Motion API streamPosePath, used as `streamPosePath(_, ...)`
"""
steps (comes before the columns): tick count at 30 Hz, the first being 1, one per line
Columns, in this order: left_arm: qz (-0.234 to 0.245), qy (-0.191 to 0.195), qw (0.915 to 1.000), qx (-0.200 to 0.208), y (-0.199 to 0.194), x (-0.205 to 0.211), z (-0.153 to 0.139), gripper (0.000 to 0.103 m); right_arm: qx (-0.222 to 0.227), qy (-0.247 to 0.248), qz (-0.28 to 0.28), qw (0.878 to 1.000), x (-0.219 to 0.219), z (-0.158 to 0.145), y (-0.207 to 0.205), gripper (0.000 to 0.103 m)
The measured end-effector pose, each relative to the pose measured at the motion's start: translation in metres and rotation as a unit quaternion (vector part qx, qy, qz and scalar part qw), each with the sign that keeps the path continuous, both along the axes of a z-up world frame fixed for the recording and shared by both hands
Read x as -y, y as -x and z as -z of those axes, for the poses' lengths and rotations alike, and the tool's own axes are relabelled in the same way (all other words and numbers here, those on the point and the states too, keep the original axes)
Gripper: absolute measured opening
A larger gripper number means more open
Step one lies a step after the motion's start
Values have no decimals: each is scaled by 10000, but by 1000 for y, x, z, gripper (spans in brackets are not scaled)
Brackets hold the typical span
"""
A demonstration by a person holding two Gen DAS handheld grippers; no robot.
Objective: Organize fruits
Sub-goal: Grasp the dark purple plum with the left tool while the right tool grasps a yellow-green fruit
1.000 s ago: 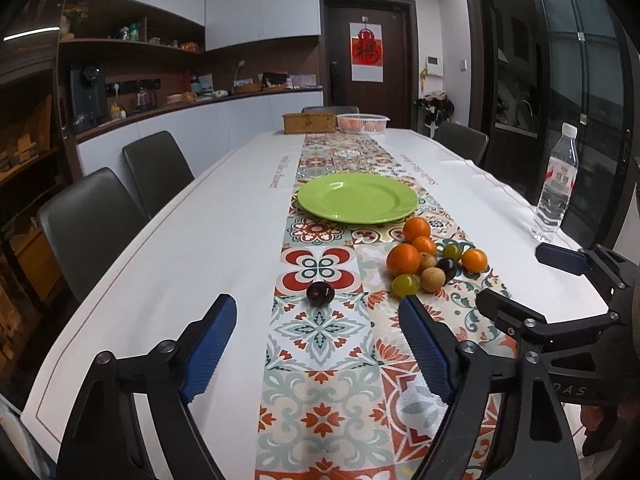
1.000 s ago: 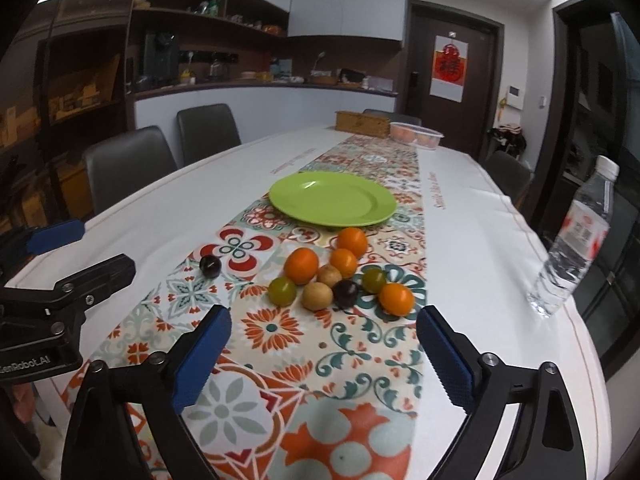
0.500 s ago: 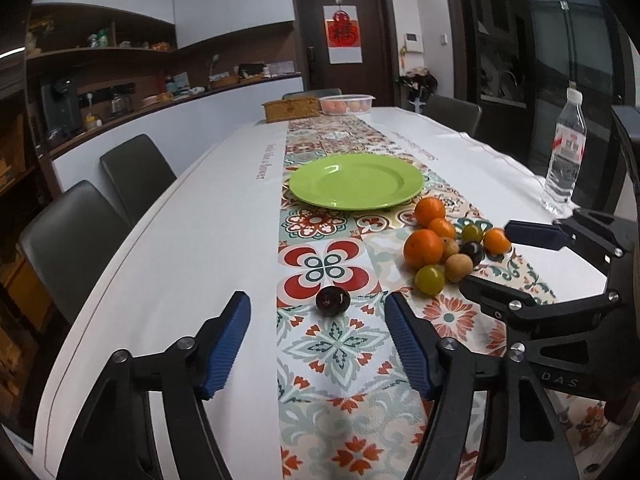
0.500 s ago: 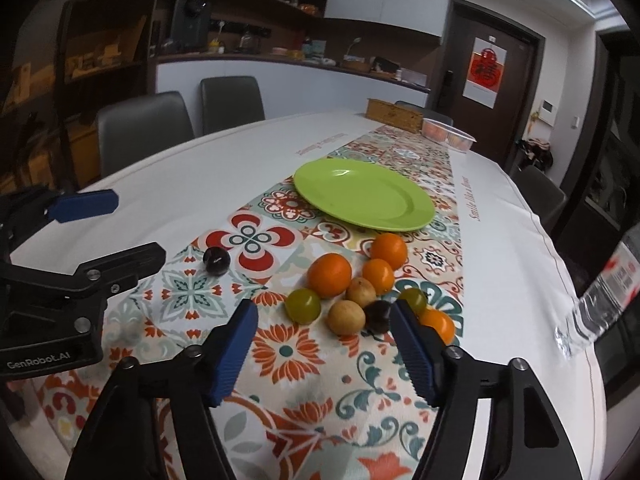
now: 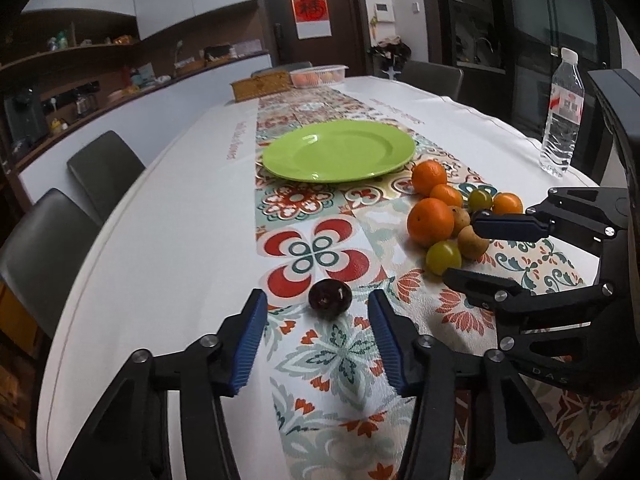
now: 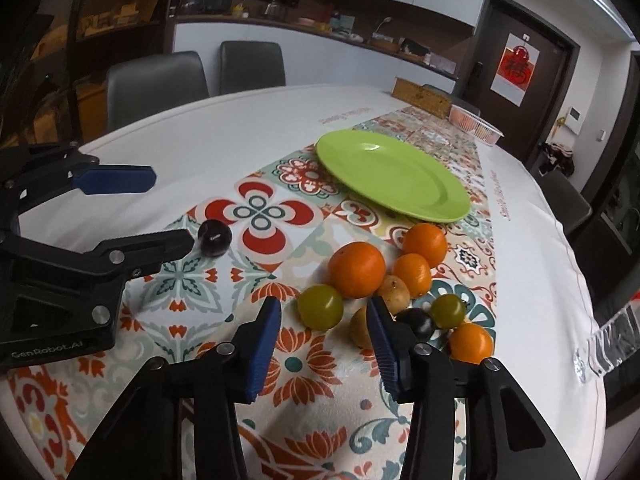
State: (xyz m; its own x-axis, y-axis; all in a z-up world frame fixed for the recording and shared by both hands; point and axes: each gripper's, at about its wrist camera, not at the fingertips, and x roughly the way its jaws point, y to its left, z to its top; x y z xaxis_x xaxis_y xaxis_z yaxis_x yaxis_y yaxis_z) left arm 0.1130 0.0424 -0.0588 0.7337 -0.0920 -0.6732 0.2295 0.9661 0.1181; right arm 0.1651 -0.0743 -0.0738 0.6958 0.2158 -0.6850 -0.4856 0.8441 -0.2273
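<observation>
Fruit lies loose on the patterned runner (image 5: 320, 364). Left gripper (image 5: 318, 312) brackets the lone dark plum (image 5: 330, 299), jaws closing, pads not yet touching it. Bare cloth surrounds the plum. Right gripper (image 6: 324, 314) closes around the green plum (image 6: 320, 306) at the crowded cluster's near edge; neighbours touch. The green plate (image 5: 340, 152) beyond stands empty.

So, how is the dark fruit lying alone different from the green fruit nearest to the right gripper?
The dark fruit is deep purple, almost black; the green fruit is yellowish green. The dark fruit lies alone on the runner, while the green fruit sits at the edge of the fruit cluster, close to an orange. The dark fruit looks somewhat smaller. Both are round, smooth, glossy, and neither is on the green plate yet.
</observation>
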Motion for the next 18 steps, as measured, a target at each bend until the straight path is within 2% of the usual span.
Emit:
streamPosePath(6,77,36,9997,-240,-13,0,9,43,-56,137,-45,9999,-5,5,-7,36)
streamPosePath(18,100,34,9985,-539,-31,4,19,37,-92,384,-126,9991,-14,13,-14,30)
